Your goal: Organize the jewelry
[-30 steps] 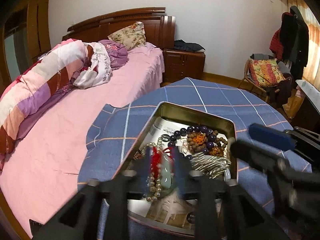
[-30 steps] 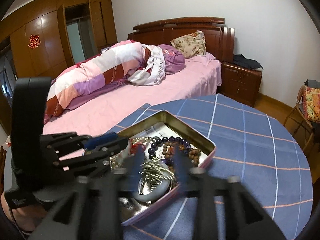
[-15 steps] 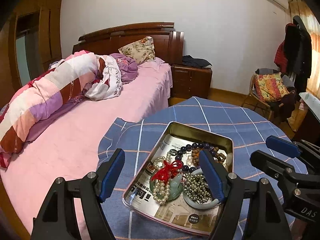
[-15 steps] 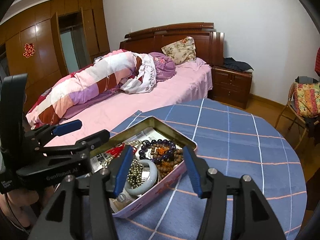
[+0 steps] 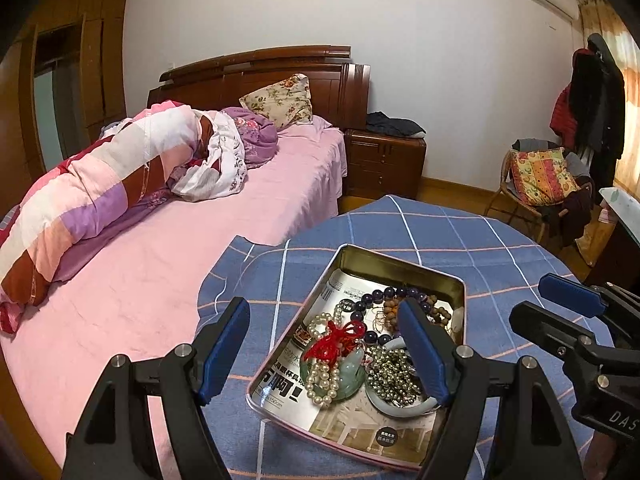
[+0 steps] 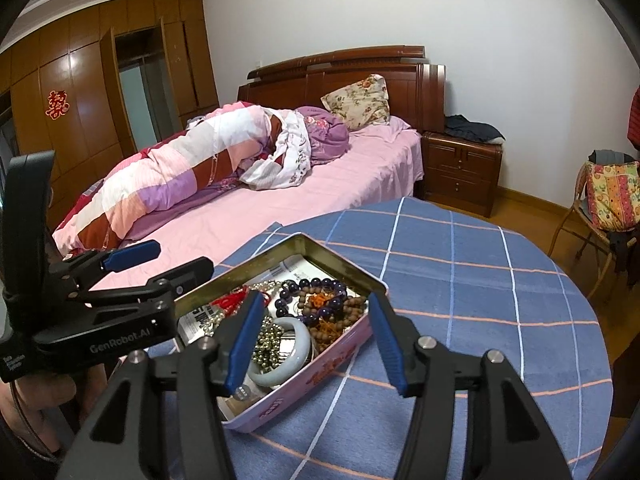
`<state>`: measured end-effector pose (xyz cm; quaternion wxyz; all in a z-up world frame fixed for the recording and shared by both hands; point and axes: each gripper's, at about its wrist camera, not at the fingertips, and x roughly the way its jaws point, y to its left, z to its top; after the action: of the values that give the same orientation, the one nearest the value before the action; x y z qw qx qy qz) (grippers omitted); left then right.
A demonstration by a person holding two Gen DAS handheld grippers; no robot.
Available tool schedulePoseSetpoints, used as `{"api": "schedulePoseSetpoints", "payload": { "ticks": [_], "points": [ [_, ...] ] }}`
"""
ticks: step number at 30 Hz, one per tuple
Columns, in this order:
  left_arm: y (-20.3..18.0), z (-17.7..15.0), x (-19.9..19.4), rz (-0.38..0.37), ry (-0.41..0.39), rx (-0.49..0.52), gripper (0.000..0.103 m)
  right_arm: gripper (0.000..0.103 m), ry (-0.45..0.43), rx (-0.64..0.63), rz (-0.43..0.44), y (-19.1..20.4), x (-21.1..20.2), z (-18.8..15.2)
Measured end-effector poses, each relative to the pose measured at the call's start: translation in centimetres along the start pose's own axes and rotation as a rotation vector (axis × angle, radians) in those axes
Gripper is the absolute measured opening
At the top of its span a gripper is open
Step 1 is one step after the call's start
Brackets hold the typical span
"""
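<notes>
While both grippers hang above a round table (image 5: pixel 472 236) draped in blue checked cloth, the tin (image 5: pixel 404 268) of jewelry sits at lower center of each view, lined with printed paper. Seen from the left wrist, the left gripper (image 5: pixel 324 348) stands with its 2 blue-padded jaws wide apart, clamping nothing; between them in the frame lie a pearl strand (image 5: pixel 320 376) tied with a red tassel (image 5: pixel 338 338) over a pale green pendant (image 5: pixel 352 368), a heap of small metal beads (image 5: pixel 390 372) and a pale bangle (image 5: pixel 404 410). Farther back in the tin, toward center frame, rest a dark purple bead bracelet (image 5: pixel 372 298) and brown wooden beads (image 5: pixel 434 312). At right edge of that view the right gripper (image 5: pixel 560 300) juts in, black with a blue pad. From the right wrist, the right gripper (image 6: pixel 316 340) also shows its jaws parted and empty, framing the tin's near corner, where the bangle (image 6: pixel 296 356) touches the metal beads (image 6: pixel 266 340). At left of this view is the left gripper (image 6: pixel 160 260), with a hand (image 6: pixel 48 400) at lower left beneath it. Behind the table, a pink bed (image 6: pixel 320 196) with a rolled quilt (image 6: pixel 172 184) fills the upper half, a nightstand (image 6: pixel 460 172) to its right.
</notes>
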<state>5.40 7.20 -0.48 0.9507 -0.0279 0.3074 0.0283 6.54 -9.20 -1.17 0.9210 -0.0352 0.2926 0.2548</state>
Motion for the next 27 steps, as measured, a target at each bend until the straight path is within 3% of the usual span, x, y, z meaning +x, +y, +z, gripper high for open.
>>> {"api": "schedulePoseSetpoints", "payload": {
  "ticks": [27],
  "points": [
    [0.04,-0.3,0.1,0.0,0.003,-0.007,0.076,0.059,0.002,0.003,0.005,0.1,-0.17,-0.23]
  ]
}}
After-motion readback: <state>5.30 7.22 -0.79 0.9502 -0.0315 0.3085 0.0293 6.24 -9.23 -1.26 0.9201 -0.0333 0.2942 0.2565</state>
